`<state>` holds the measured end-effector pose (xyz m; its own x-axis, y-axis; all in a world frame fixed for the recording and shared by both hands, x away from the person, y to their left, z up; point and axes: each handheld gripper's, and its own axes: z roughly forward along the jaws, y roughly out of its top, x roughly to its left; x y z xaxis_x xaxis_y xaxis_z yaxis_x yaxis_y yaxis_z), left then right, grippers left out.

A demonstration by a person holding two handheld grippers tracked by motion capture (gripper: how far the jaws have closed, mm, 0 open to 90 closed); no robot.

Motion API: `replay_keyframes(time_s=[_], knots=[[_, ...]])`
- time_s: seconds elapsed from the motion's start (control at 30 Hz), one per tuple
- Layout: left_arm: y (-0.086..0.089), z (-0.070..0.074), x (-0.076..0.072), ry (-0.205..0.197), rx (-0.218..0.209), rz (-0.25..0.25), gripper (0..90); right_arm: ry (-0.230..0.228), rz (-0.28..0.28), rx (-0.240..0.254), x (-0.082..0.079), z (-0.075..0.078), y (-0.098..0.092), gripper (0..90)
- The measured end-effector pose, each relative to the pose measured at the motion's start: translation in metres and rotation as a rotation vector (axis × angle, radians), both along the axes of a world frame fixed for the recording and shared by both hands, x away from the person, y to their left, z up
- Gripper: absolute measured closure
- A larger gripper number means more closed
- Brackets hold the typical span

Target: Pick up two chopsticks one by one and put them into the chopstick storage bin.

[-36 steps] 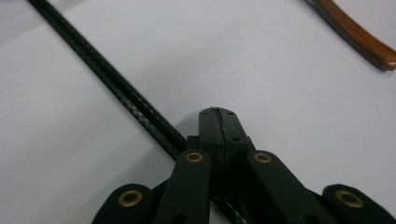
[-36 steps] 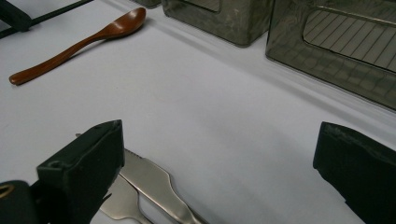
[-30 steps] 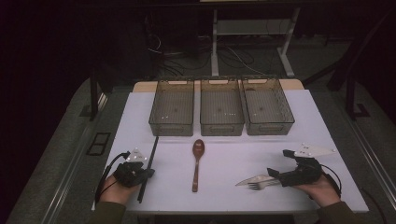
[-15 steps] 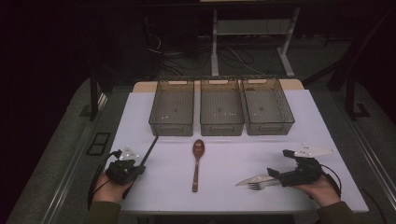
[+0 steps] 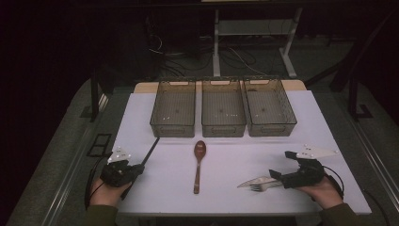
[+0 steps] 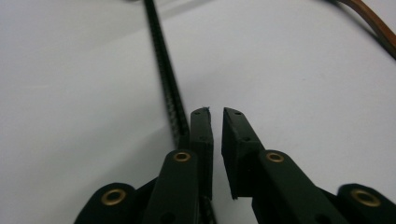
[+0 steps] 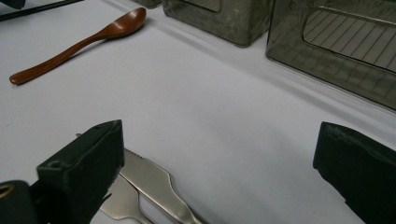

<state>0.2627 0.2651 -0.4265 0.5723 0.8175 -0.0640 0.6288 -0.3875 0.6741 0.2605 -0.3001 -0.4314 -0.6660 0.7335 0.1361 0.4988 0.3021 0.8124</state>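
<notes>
A: Where do the left tongs (image 6: 215, 122) stand?

B: Low over the white tabletop (image 5: 226, 165) at its near left. Their jaws have just been opening and now show a narrow gap with nothing between them. The thin black ribbed stick (image 6: 164, 70) lies just beside the left jaw, outside the gap (it runs on under the tongs' body), pointing away towards the row of bins.

A: And the right tongs (image 7: 219, 158)?

B: Wide open at the near right, pressing on nothing. A flat silver metal knife (image 7: 154, 179) and a silver metal fork (image 7: 122, 203) lie on the tabletop by their left jaw.

A: What else is there?

B: A brown wooden spoon (image 5: 198, 162) lies in the middle, bowl towards three smoky clear plastic bins (image 5: 222, 109) standing side by side at the far edge.
</notes>
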Motion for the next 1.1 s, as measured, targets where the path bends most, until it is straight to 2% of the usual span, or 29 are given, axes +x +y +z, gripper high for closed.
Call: replay_keyframes(time_s=[0.13,0.23,0.63,0.83,1.1], knots=[[0.013,-0.002,-0.006,-0.02,-0.026,0.068,76.8,-0.002,0.0,-0.002,0.0,0.0,0.0,1.5],[0.018,-0.006,-0.008,-0.015,-0.033,0.089,76.1,-0.003,0.001,-0.002,0.001,0.0,0.0,1.5],[0.02,-0.012,-0.006,0.01,-0.074,0.094,76.1,-0.001,0.003,-0.004,0.001,-0.001,0.0,1.5],[0.018,-0.015,-0.006,0.022,-0.064,0.091,76.3,-0.004,0.002,-0.003,0.001,-0.001,0.001,1.5],[0.015,-0.016,-0.007,0.005,-0.042,0.097,78.3,-0.001,0.003,-0.004,0.001,-0.001,0.001,1.5]])
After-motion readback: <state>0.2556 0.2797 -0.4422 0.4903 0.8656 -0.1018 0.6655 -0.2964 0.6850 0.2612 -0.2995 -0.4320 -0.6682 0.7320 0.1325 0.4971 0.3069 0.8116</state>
